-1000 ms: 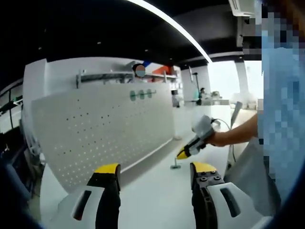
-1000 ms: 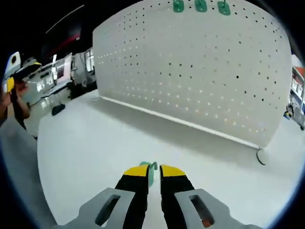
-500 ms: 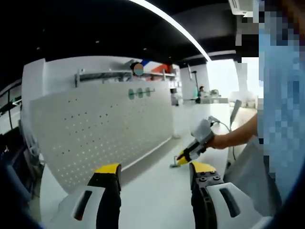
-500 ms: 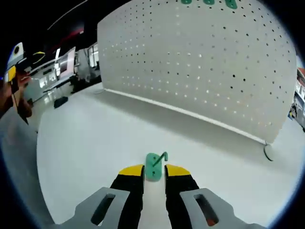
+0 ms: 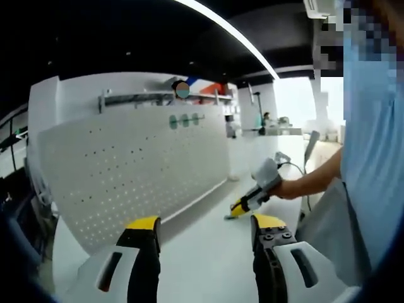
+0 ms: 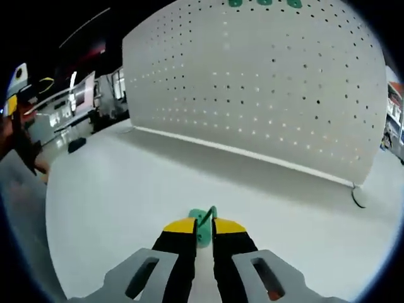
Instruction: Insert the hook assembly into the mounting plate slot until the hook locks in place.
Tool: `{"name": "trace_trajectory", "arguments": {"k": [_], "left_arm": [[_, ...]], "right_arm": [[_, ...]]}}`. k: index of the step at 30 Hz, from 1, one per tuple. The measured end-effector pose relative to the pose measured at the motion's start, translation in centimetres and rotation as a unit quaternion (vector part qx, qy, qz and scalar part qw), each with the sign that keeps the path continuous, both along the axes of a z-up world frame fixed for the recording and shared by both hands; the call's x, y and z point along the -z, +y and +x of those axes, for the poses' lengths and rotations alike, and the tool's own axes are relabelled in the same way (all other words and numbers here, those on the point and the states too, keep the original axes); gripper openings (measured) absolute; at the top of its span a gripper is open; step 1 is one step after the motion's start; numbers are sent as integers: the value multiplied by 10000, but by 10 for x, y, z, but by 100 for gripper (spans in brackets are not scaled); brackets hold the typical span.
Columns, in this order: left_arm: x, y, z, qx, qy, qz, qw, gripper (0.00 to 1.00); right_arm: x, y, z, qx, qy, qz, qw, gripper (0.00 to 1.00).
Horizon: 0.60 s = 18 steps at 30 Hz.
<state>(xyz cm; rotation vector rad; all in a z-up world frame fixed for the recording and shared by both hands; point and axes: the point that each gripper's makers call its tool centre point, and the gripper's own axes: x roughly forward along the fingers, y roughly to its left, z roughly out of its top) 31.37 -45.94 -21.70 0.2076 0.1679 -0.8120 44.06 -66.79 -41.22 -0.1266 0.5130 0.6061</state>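
Right tongs [image 6: 201,228]: yellow-tipped jaws nearly together, clamped on small green plastic hook assembly [image 6: 202,222]; green piece sits between tips, pokes out just ahead of them.
Right tongs, other angle: seen from left gripper view [image 5: 242,206], low over white tabletop [image 5: 208,252], held by person's hand [image 5: 287,186]; bit of green at tip near table surface.
Left tongs [image 5: 206,226]: jaws spread wide, nothing between, hanging over table w/ no contact.
Hook location: in right tongs' grip, down close to tabletop; touching table or just off it — can't tell.
Mounting plate: large white perforated board [image 6: 265,95], standing upright on far side of table, rows of small holes/slots across face.
Gap hook-to-plate: well apart; open tabletop between.
Already on plate: three green hooks [image 6: 264,2] in a row near top edge, also seen in left gripper view [image 5: 184,120].
Done so far: hook grasped, looks secure.
Left to do: carry to board, line up w/ free slot, push in till locked. Most of task ahead, approx early stage.
Visibility: board and hook both in frame in right gripper view; ok for now.
Other: small dark round item [image 6: 360,196] at board's lower right corner, prob a foot or stand — unclear.
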Motion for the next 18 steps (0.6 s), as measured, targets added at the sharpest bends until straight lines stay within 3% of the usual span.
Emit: {"name": "trace_trajectory", "arguments": {"k": [8, 18], "left_arm": [[0, -8, 0, 84, 38, 36, 10000, 59], [2, -1, 5, 4, 15, 78, 10000, 59]], "right_arm": [[2, 2, 0, -35, -3, 104, 9999, 5], [5, 9, 5, -129, -28, 107, 9999, 3]]}}
